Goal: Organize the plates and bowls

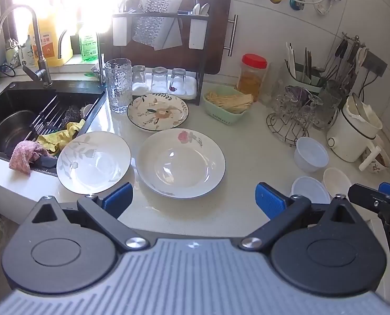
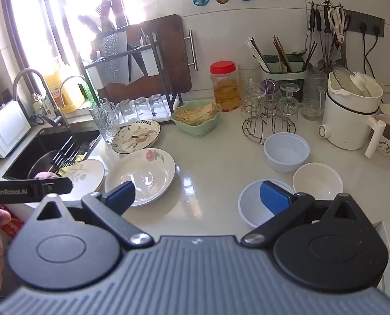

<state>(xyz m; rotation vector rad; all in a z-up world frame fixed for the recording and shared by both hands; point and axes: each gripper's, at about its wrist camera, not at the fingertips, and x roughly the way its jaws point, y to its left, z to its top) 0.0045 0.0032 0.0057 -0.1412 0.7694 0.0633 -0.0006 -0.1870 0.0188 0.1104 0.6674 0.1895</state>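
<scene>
Blue-padded left hand-held gripper (image 1: 193, 199) spread wide, empty, right hand-held gripper (image 2: 197, 197) likewise

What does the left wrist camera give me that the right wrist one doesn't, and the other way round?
Only the left wrist view shows the pink cloth on the sink edge in full and the steel pot in the sink.
Only the right wrist view shows the white box left of the sink and the scissors on the wall rail.
Both show the three plates, led by the rose plate, the three bowls at right such as the cream bowl, the green basket and the red-lidded jar. Both grippers are open, holding nothing.
</scene>
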